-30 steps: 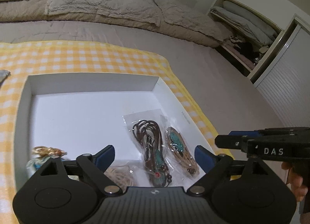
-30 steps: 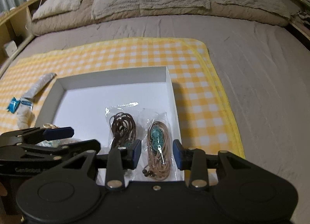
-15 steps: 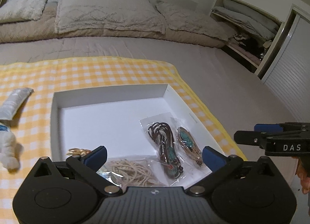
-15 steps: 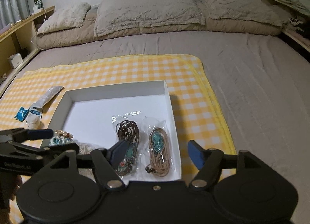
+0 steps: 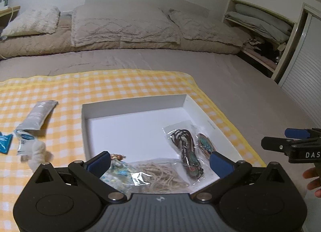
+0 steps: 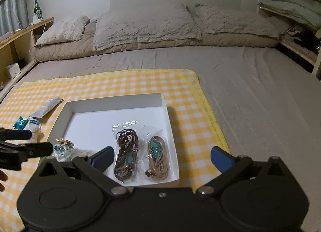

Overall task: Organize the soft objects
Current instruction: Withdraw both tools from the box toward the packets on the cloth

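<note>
now both grippers hover above the near edge of the white box (image 6: 167,115), which sits on the yellow checked cloth (image 6: 112,83) on the bed (image 6: 250,83), and both hold nothing. the right gripper (image 6: 161,158) has just been opening its jaws and they now stand wide, with nothing pressed between the blue pads; the left gripper (image 5: 159,161) is also wide open and empty. inside the box lie already the dark cord packet (image 6: 126,152) and the tan cord packet (image 6: 157,156), side by side near the right wall, each with its long axis running from near to far, and at the near left corner a pale string packet (image 5: 160,175) and a small blue trinket bag (image 6: 63,148). what is not yet in the box is the grey tube pouch (image 5: 39,114) and, at its near end, the white soft thing (image 5: 38,152) with a blue wrapper (image 5: 5,142) beside it. these lie on the cloth to the left of the box, well apart from its left wall. the pouch is long and lies slanted, its far end leaning toward the box. i judge that the next move turns on this: the left gripper is clearly the nearer one, because in its view the pouch is just to the left and ahead, while for the right gripper the whole box stands between. to take the pouch across its narrow side, the left gripper would need to swing left and turn a little so the pads stand across the long axis. which of these things is picked next i cannot tell.
</note>
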Action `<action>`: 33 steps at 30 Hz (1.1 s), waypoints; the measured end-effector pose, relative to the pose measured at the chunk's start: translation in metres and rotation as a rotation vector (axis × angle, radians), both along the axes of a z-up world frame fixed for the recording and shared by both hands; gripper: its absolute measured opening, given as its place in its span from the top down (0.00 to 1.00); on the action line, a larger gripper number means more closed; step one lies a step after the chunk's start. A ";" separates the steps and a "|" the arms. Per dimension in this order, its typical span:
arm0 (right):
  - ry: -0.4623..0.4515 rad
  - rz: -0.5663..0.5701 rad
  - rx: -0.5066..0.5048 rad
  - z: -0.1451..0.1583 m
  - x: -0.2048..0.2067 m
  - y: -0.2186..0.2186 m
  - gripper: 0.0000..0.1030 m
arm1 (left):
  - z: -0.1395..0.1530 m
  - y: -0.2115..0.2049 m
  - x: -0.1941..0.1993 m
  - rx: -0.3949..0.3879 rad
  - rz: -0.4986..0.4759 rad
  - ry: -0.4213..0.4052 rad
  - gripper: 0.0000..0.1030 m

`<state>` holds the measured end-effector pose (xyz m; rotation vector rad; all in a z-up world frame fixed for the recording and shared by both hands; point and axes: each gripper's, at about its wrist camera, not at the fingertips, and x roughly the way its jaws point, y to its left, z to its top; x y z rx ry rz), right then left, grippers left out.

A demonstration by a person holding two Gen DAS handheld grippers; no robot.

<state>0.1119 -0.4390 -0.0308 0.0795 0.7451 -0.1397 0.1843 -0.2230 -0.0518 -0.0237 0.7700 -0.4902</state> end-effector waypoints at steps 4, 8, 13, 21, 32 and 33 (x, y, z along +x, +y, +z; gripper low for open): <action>-0.028 -0.007 0.006 0.000 -0.004 0.001 0.00 | 0.006 0.012 -0.004 0.007 0.022 -0.033 0.00; -0.036 -0.010 -0.011 0.000 -0.005 0.003 0.00 | 0.010 0.030 -0.003 0.001 0.046 -0.051 0.00; -0.029 0.017 -0.045 -0.001 0.001 0.015 0.00 | 0.016 0.059 0.001 0.022 0.097 -0.073 0.00; -0.052 0.048 -0.017 0.006 0.025 0.045 0.00 | 0.032 0.109 0.006 0.019 0.184 -0.104 0.00; -0.080 0.186 -0.007 0.015 0.062 0.122 0.00 | 0.050 0.175 0.012 0.010 0.275 -0.111 0.00; -0.079 0.199 -0.008 0.015 0.065 0.129 0.00 | 0.053 0.181 0.013 0.010 0.280 -0.112 0.00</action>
